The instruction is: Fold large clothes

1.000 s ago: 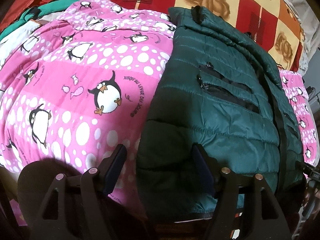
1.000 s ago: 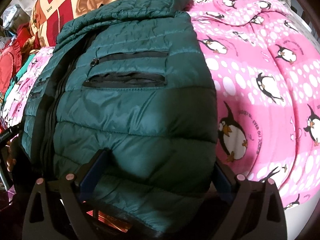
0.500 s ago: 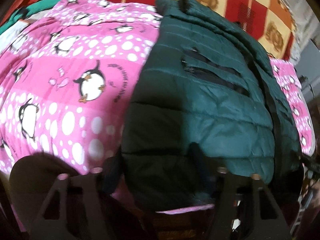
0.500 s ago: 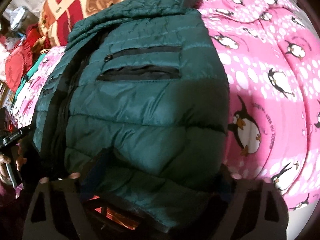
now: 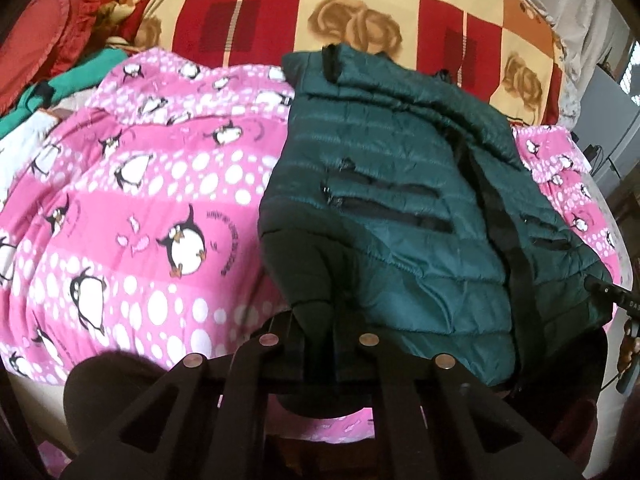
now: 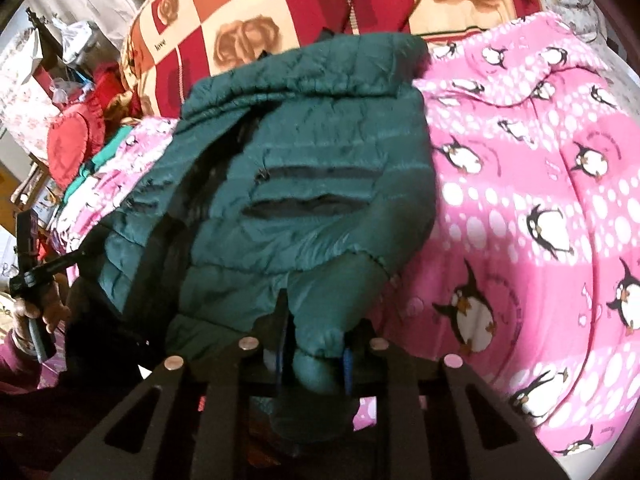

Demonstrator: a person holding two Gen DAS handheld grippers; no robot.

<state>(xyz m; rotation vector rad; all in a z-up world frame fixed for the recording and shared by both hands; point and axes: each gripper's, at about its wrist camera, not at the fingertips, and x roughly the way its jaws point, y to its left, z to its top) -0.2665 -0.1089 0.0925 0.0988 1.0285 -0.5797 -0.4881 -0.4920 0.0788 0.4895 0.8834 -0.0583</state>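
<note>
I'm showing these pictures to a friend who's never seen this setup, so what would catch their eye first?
Probably the dark green puffer jacket, lying in the middle on a bright pink penguin blanket. Next, both pairs of tongs, left and right, each pinching a near bottom corner of the jacket. Behind it all sits a red and cream checked cover with roses.

Dark green jacket [image 5: 400, 216], pink penguin-print blanket [image 5: 140, 208]

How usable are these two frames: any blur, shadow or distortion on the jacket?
Left wrist view: fairly sharp, strong fisheye bending; the jacket hem is dark in shadow at the left gripper. Right wrist view: softer, slightly blurred; the bunched hem in the right gripper looks shaded.
</note>
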